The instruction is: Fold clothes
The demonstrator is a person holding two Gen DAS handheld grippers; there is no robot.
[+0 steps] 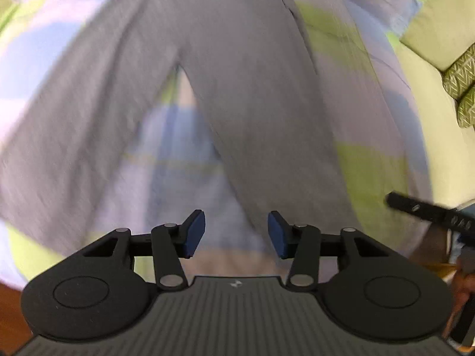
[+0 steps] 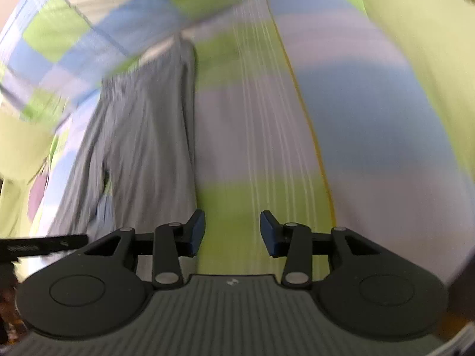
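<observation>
Grey fabric trousers [image 1: 237, 89] lie spread flat, filling the frame's centre, on a green, blue and lilac checked bedspread [image 2: 371, 118]. Left tool [image 1: 236, 234] and right tool [image 2: 232, 233] both gape, holding nothing.

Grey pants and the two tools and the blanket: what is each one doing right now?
Grey pants: spread flat on the bedspread, legs apart, not folded yet.
Left tool: open, nothing between its pads.
Right tool: open, empty, over bare bedspread beside the pants.
Checked bedspread: lying flat under the pants.
</observation>
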